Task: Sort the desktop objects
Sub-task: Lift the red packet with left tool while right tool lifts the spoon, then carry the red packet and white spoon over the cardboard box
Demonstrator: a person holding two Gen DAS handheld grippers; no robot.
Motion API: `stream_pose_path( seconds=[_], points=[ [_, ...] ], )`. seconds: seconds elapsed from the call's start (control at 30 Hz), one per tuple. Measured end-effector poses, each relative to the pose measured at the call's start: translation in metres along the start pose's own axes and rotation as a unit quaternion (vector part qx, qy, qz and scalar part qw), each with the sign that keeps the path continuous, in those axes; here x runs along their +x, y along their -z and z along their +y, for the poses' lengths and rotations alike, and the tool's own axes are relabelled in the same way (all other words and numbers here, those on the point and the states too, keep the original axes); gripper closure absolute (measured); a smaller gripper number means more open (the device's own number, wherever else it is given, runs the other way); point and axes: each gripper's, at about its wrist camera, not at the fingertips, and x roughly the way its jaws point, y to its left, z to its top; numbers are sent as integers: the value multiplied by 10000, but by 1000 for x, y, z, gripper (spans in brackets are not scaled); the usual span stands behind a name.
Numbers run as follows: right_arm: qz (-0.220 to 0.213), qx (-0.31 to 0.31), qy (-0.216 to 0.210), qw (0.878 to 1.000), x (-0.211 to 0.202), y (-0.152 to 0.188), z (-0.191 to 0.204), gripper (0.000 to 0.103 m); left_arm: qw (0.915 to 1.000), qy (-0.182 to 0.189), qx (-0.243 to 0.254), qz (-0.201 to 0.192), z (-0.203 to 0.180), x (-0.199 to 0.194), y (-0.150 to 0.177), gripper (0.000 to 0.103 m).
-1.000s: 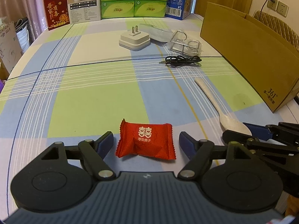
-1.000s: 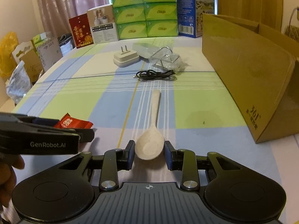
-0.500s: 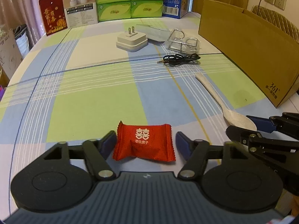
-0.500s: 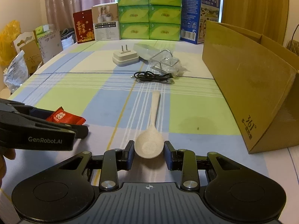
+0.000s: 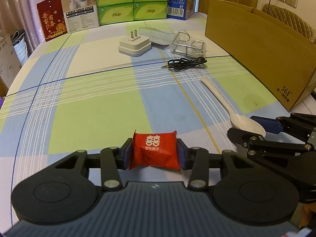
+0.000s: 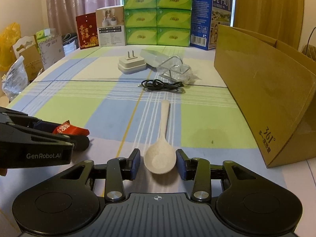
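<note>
Between blue fingers [image 5: 126, 154] — crinkled red candy [image 5: 154, 151]

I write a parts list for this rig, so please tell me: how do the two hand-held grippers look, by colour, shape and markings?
Both match. The left gripper and the right gripper are matte black, with two round discs at the base, a ribbed grey centre plate bearing a small crosshair mark, silver pivot screws and angular link arms. The fingers carry dark blue pads. White lettering "GenRobot.AI" runs along the left gripper's side. No cables or sleeves show.

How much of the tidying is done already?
Nothing looks sorted yet. The left gripper has pinched the red candy. The right gripper sits open around the spoon. The charger, black cable and wire rack wait on the table.
</note>
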Motion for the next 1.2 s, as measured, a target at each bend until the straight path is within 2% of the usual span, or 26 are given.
stream_pose_path(
  seconds=[0.17,0.2,0.4,0.6,1.03,1.2],
  points=[
    [-24,34,57,10000,1,0,-2,67,10000,-1,-2,7,0,0,0,64],
    [-25,22,76,10000,1,0,-2,73,10000,-1,-1,10,0,0,0,64],
    [-51,-49,102,9999,-2,-1,-4,74,10000,7,-50,25,0,-1,-1,66],
    [-277,-117,118,9995,-18,-8,-6,74,10000,59,-18,-53,-3,-10,-2,66],
    [-760,-25,112,9970,-87,-30,-24,74,9991,105,122,-396,-31,-62,-10,66],
    [-985,-9,175,9950,-118,-41,-38,74,9982,253,70,-542,-46,-87,-21,66]
  ],
)
